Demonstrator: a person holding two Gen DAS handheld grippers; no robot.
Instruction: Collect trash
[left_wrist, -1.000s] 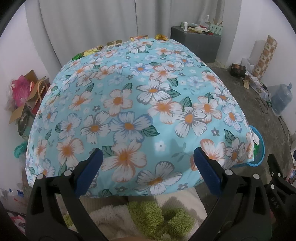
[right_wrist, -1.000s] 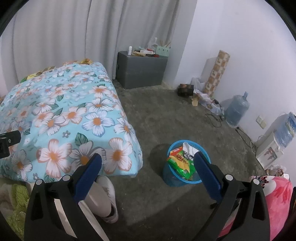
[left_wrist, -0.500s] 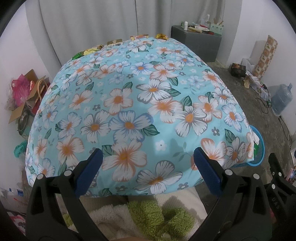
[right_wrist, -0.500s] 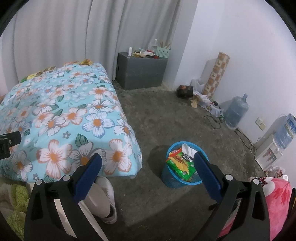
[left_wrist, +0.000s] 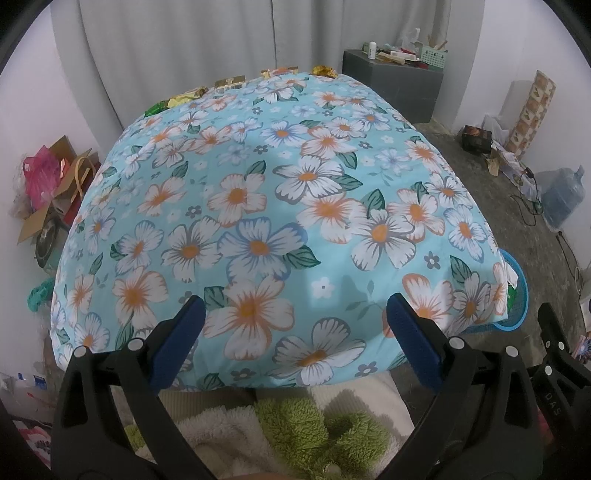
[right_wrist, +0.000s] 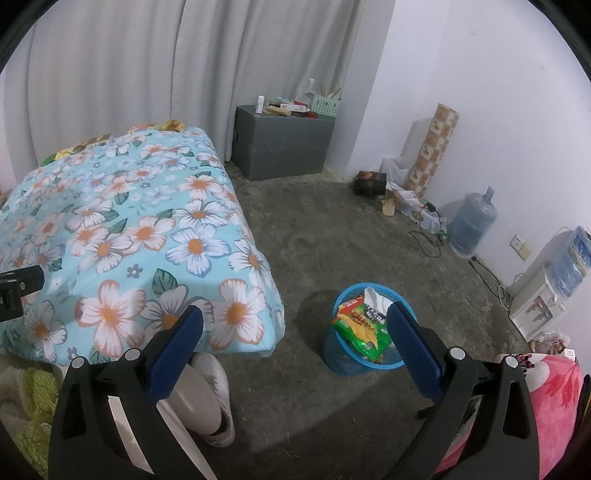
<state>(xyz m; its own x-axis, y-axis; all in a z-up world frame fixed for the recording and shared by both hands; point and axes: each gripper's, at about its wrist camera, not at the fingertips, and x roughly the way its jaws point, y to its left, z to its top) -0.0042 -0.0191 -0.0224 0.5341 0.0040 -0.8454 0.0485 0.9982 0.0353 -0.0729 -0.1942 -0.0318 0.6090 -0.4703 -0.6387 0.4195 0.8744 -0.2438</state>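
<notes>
Both grippers empty, jaws wide apart. Left gripper (left_wrist: 295, 332) hovers over the near end of the bed (left_wrist: 280, 206), pointing along its length. The trash — a row of wrappers (left_wrist: 229, 82), gold and green — lies along the far edge of the bed by the curtain, well apart from the jaws, straight ahead across the whole floral cover. The row runs crosswise to the left gripper's line. Right gripper (right_wrist: 295, 332) sits off the bed's right side, over the floor, aimed toward the blue bin (right_wrist: 364, 332), which already holds snack packets (right_wrist: 364, 325). So left is better lined up on the wrappers and right is nearer the bin — prob. a long reach fwd is needed first.
</notes>
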